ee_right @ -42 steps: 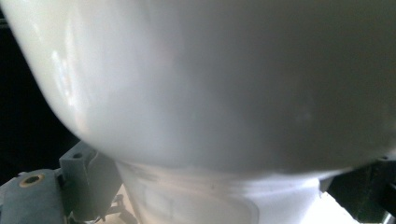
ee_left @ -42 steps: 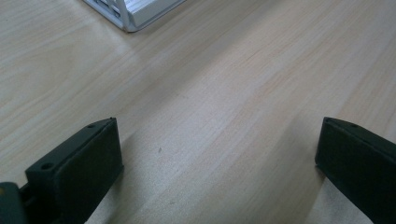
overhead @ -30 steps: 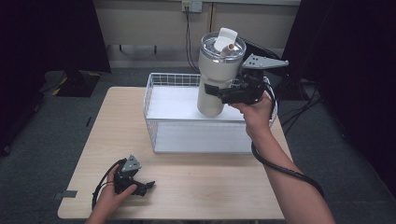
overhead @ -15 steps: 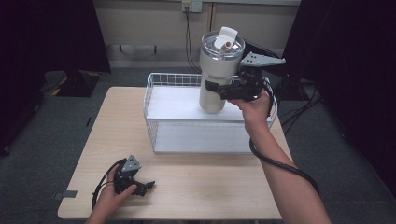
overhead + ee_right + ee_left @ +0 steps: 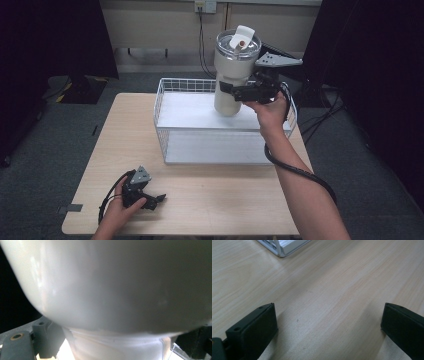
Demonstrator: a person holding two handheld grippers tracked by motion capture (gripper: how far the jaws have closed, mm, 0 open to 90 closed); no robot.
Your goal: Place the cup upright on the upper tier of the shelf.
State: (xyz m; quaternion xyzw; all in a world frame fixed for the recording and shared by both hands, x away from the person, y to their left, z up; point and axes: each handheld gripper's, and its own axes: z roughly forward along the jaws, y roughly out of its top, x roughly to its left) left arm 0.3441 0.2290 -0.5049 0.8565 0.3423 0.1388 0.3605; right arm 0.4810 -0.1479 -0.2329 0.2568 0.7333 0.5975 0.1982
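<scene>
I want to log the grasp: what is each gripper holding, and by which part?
The right gripper holds the white tumbler by its narrower lower body, above the wire basket. The left gripper holds nothing; its jaws stand open over the table.

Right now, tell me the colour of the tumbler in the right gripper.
Cream-white, with a clear lid; the tumbler shows best in the high view.

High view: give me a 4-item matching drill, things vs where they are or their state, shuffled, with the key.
Things:
1. tumbler
2. wire basket
3. left gripper
4. right gripper

Place or state:
A. low on the table's near left, jaws apart, nothing between them
B. sits on the table's far half
C. held upright above the basket
D. clamped on the narrow lower body of the tumbler

Pairs: 1-C, 2-B, 3-A, 4-D
</scene>
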